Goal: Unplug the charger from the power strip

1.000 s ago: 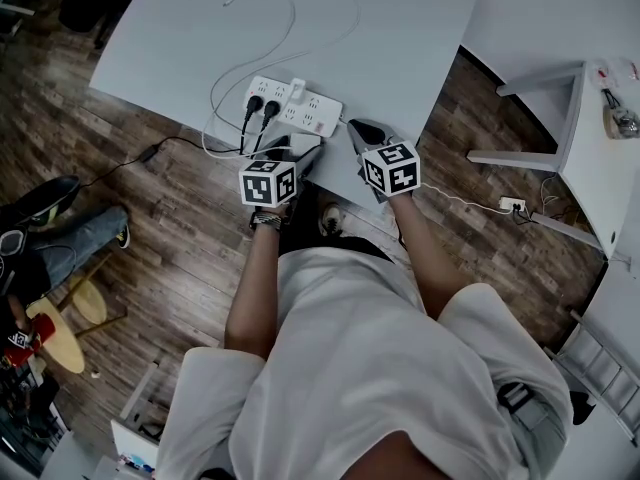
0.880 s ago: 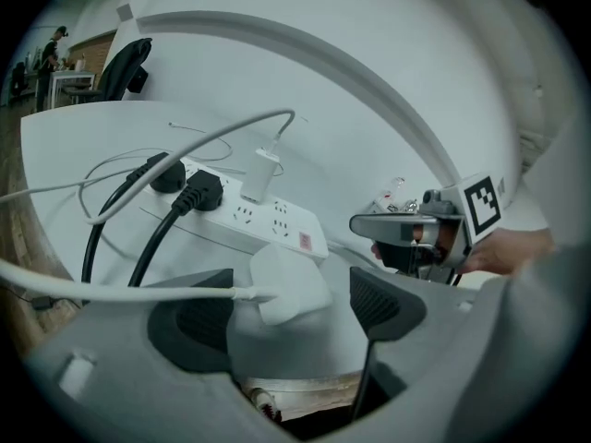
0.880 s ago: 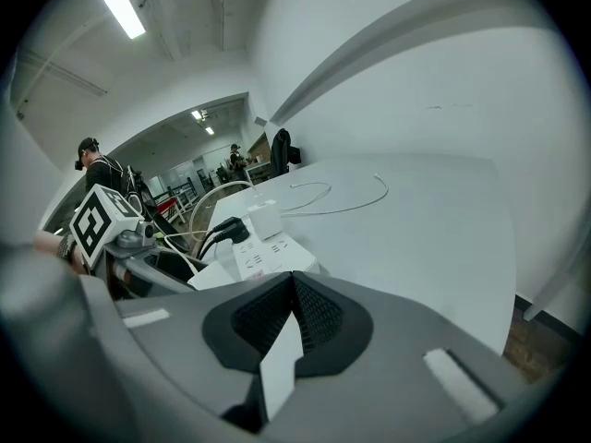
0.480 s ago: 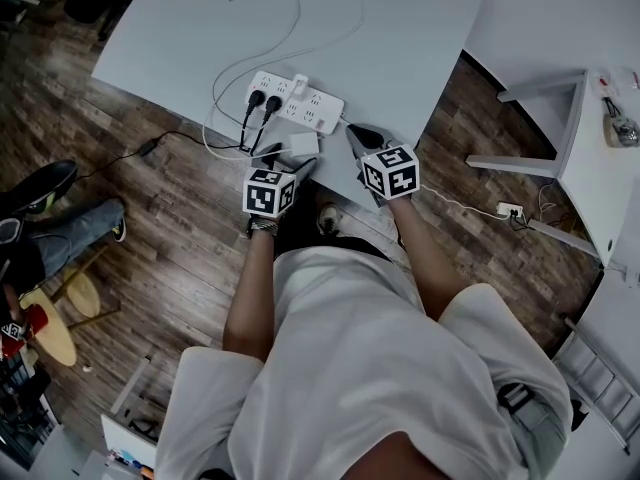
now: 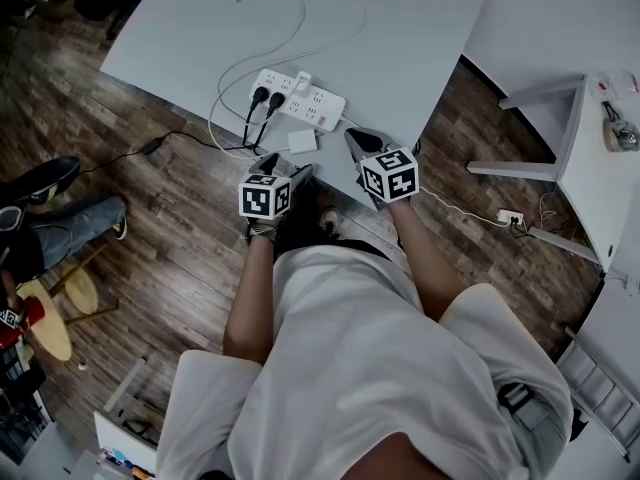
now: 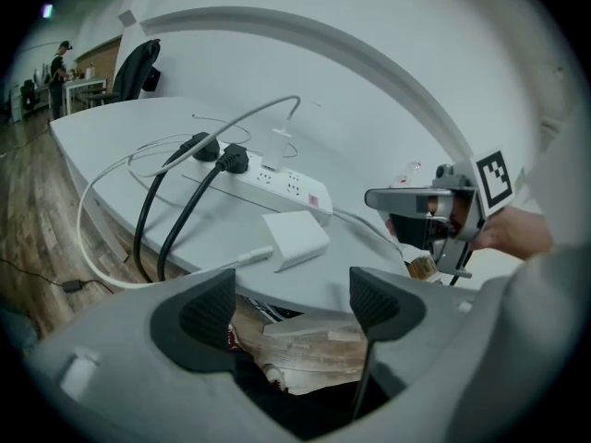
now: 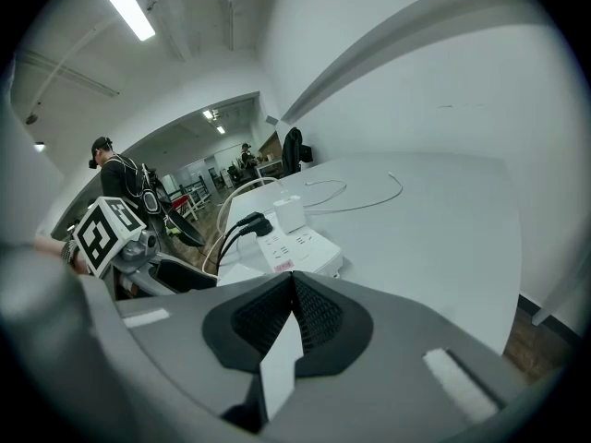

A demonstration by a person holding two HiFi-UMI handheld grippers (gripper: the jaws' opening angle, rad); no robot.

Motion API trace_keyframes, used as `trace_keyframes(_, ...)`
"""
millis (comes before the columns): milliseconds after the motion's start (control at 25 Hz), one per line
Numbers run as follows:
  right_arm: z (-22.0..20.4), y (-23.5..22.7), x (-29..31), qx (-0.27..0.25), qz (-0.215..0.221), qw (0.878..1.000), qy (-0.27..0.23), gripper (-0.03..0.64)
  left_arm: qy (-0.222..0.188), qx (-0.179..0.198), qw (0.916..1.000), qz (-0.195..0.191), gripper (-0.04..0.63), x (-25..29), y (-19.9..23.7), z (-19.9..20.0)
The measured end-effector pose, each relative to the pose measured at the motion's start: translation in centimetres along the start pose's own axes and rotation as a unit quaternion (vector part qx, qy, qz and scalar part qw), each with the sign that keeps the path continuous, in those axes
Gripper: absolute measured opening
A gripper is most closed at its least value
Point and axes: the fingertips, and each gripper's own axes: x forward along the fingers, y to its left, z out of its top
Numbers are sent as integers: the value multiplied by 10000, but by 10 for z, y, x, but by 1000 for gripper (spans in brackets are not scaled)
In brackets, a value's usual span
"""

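A white power strip [image 5: 297, 99] lies near the front edge of the grey table [image 5: 400, 38], with two black plugs [image 5: 266, 97] and a small white adapter [image 5: 302, 81] in it. A loose white charger block [image 5: 301, 141] rests flat on the table just in front of the strip, its cable trailing left. In the left gripper view the charger [image 6: 295, 238] lies beyond my left gripper [image 6: 294, 307], which stands open with nothing between its pads. My left gripper [image 5: 283, 166] hangs at the table's edge. To its right, my right gripper [image 5: 353, 138] is shut; its pads [image 7: 291, 312] meet.
Thin white cables [image 5: 300, 28] loop across the table behind the strip. Black cords [image 5: 245, 133] drop over the front edge to the wooden floor [image 5: 180, 228]. A second white table [image 5: 590, 158] stands at the right, with a floor socket [image 5: 511, 206] beside it. A person's legs [image 5: 60, 233] show at the left.
My left gripper has drawn back from the charger toward the table's front edge. The charger now lies uncovered on the table. The right gripper has barely shifted.
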Motion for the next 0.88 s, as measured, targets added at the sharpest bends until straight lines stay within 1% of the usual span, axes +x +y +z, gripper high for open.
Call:
trace_keyframes(80, 2, 1, -4, -4, -7, 10000, -54, 5, -149, -42, 9999, 33, 393, -5, 0, 2)
trace_keyframes(160, 5, 3, -9, -9, -23, 9999, -124, 5, -318, 48, 9994, 120, 365, -13, 2, 8)
trace_keyframes(240, 10, 5, -14, -38, -37, 9998, -206, 5, -495, 175, 9984, 219, 317, -22, 2, 15)
trace_keyframes(400, 22, 9, -26, -195, -93, 9990, -385, 3, -826, 441, 9948, 402, 197, -40, -1, 30)
trace_keyframes(520, 36, 13, -36, -293, -121, 9980, -548, 3, -1017, 680, 9911, 526, 141, -54, -6, 45)
trace_keyframes(600, 50, 15, -43, -380, -139, 9968, -687, 3, -1210, 856, 9867, 663, 98, -65, -8, 61)
trace_keyframes(680, 66, 18, -50, -510, -157, 9950, -848, 3, -1490, 981, 9811, 750, 56, -78, -13, 81)
trace_keyframes(800, 92, 23, -64, -686, -175, 9911, -1130, 3, -1950, 1013, 9729, 713, 5, -100, -22, 113)
trace_keyframes(880, 113, 28, -75, -759, -164, 9877, -1359, 3, -2184, 1146, 9663, 736, 5, -116, -29, 132)
